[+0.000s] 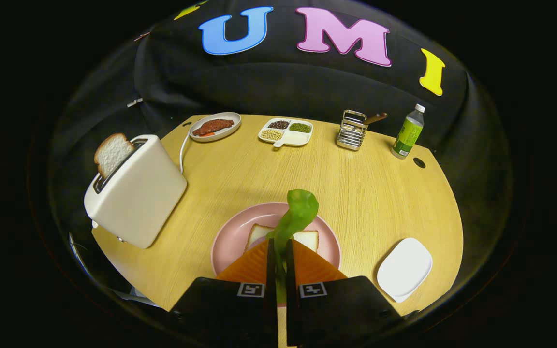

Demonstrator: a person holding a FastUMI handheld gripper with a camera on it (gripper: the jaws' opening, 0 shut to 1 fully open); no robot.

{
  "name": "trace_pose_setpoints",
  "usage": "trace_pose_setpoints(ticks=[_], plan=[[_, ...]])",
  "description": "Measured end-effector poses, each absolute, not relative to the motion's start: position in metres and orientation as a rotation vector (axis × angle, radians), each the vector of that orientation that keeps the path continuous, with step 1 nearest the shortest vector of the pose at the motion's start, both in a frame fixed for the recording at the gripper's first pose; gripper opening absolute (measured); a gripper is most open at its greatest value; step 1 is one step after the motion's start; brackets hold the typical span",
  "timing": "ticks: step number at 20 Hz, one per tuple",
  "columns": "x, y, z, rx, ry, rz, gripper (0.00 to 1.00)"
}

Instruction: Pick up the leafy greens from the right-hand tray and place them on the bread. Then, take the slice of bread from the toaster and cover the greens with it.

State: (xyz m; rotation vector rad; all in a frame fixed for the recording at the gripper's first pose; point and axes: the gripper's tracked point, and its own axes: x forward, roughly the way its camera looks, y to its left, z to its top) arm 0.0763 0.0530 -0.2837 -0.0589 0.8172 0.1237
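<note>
The hand-held gripper [280, 251] has its two orange fingers [252, 266] drawn close together, pinching the leafy greens [294, 220] between them; the leaf stands up from the fingertips and curls over toward 1 o'clock. Directly under and just beyond the fingertips sits a pink plate [232, 232] carrying a slice of bread [307, 238], whose two pale corners show on either side of the leaf. At about 4 o'clock from the plate, close to the near right edge of the bench [365, 183], lies a white tray [404, 268] with rounded corners, nothing on it. At about 10 o'clock from the plate stands a cream toaster [140, 193], tilted in the fisheye view, with a second slice of bread [112, 152] standing out of its slot; a white cord [182, 152] runs from behind the toaster toward the far side. Along the far edge, at roughly 11 o'clock, is an oval plate [196, 129] with a reddish-brown piece of meat [213, 126] on it. Just right of that, near 12 o'clock, is a white divided dish [298, 139] holding dark, green and pale beans in separate compartments, with one compartment bare. At about 1 o'clock is a wire holder [351, 133] with a wooden handle poking out of it, and further right, near 2 o'clock, a clear bottle [408, 133] with a green label and white cap stands upright, a small dark hole in the benchtop just beside it.
</note>
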Motion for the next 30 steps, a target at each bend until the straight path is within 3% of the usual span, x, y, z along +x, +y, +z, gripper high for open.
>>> trace_pose_setpoints(ticks=[3, 9, 14, 18, 25, 30], plan=[[0.073, 0.057, -0.301, -0.108, 0.839, 0.128, 0.14], [0.073, 0.06, -0.318, -0.153, 0.852, 0.11, 0.3], [0.074, 0.06, -0.322, -0.141, 0.858, 0.094, 0.7], [0.071, 0.061, -0.321, -0.134, 0.859, 0.099, 0.85], [0.062, 0.072, -0.308, -0.093, 0.834, 0.124, 0.88], [0.043, 0.089, -0.319, 0.014, 0.902, 0.175, 0.95]])
